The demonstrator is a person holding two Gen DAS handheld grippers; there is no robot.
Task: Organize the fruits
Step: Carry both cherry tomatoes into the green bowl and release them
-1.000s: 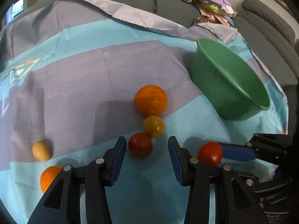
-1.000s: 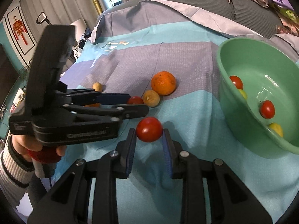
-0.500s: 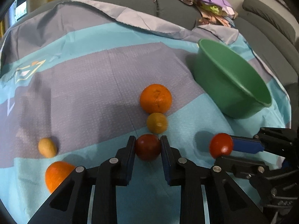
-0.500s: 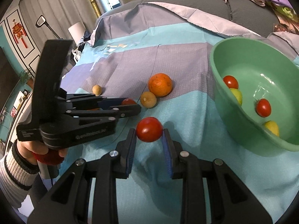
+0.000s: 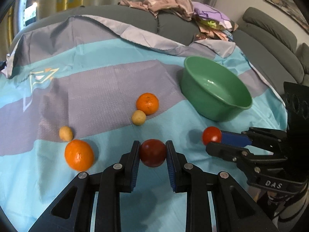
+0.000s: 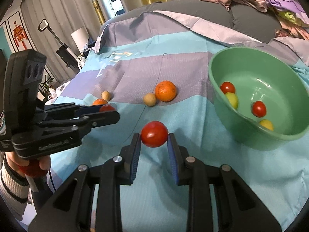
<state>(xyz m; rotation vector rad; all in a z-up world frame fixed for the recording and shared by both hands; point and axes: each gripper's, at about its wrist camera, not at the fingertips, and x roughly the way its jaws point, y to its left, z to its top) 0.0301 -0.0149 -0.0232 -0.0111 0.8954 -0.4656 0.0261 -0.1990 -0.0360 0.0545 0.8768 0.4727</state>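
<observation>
Now that the left tongs (image 5: 152,152) have closed on a dark red tomato (image 5: 152,152), both tongs (image 6: 154,136) pinch tomatoes (image 6: 154,134) lifted near the green bowl (image 6: 285,135), ready for dropping in.

- The green bowl (image 6: 256,135) looks like smooth plastic, glossy inside with bright glints.
- The cloth (image 5: 96,89) is thin woven fabric, matt, faintly textured on its grey bands.
- The left tongs (image 5: 152,152) are matt black plastic with ribbed blue pads and small silvery metal rivets.
- The dark red tomato (image 5: 152,152) has smooth skin.
- The orange (image 5: 79,154) has dimpled, slightly shiny peel.
</observation>
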